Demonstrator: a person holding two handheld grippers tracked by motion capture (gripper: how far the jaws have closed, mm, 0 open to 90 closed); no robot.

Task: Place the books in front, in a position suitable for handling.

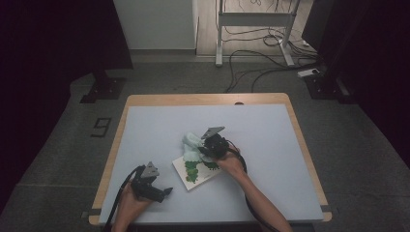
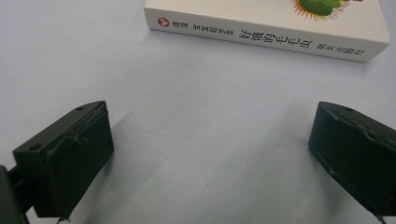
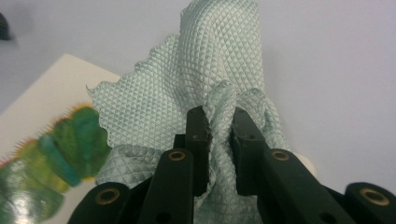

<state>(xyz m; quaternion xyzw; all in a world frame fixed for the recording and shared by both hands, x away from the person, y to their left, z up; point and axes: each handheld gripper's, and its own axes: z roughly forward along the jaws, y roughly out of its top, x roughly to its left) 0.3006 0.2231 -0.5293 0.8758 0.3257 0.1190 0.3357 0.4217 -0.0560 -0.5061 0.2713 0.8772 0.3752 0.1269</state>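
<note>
One pale green cloth [image 3: 205, 88], pinched in the right tool [image 3: 219, 135], drapes over one book's [image 1: 196, 172] far edge mid-counter [image 1: 270, 145]; the left tool [image 2: 210, 154] gapes wide, empty, near-left of it.

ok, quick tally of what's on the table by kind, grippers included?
book: 1
cloth: 1, pale green, pinched in the right gripper
grippers: 2, counting the left gripper with its jaws apart near the book's spine
Total: 4
</note>
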